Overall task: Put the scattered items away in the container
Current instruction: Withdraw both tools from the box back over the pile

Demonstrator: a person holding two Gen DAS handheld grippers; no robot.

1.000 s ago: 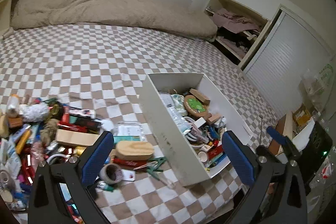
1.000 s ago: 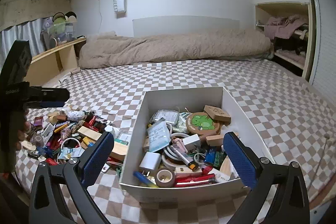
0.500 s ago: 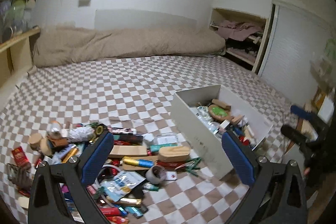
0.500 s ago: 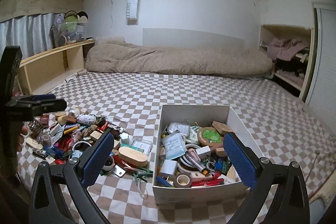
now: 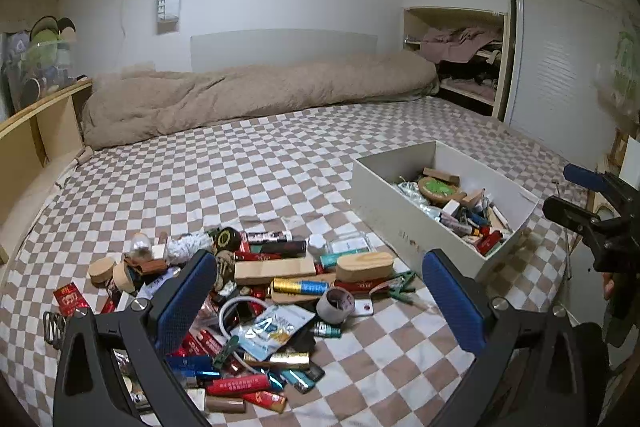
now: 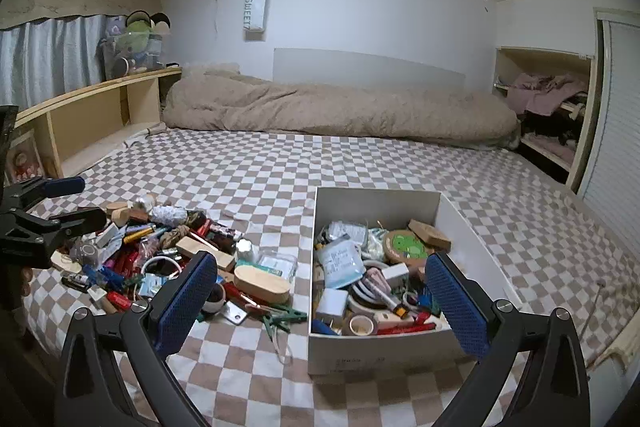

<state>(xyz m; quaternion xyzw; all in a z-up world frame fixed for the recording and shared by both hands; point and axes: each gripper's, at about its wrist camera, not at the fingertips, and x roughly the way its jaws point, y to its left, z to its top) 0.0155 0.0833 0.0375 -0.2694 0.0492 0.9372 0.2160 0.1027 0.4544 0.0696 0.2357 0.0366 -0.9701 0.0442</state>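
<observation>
Right wrist view: your white box point(image 6: 376, 205) sits on the checked bedsheet point(image 6: 360, 163), right of centre, already well filled. Inside you have a round green coaster point(image 6: 403, 245), a wooden block point(image 6: 429, 233) at the far right, a plastic pouch point(image 6: 340, 265), a white charger point(image 6: 332, 301), a tape roll point(image 6: 363, 325) at the near wall, and a red item lying along the near edge. Contents stay below the rim.

Scattered pile point(image 6: 160, 255) lies just left of the box, not touching it: wooden oval block point(image 6: 262, 283), green clothes peg point(image 6: 286, 319), white cable loop point(image 6: 160, 263), lighters, small packets.

Your right gripper point(image 6: 320, 303) is wide apart, holding nothing, hovering over the box's near left corner. Your left gripper point(image 5: 320, 301) is also spread wide and empty, above the pile, with a grey tape roll point(image 5: 335, 304) and a gold-blue battery point(image 5: 301, 285) between its fingers in view.

Edges: the box's near wall sits close to the bed's near edge; the pile runs close to the near left edge. Far half of the sheet up to the beige duvet point(image 6: 336, 111) is open room. Wooden shelf point(image 6: 96, 119) bounds the left, closet point(image 6: 548, 115) the right.
</observation>
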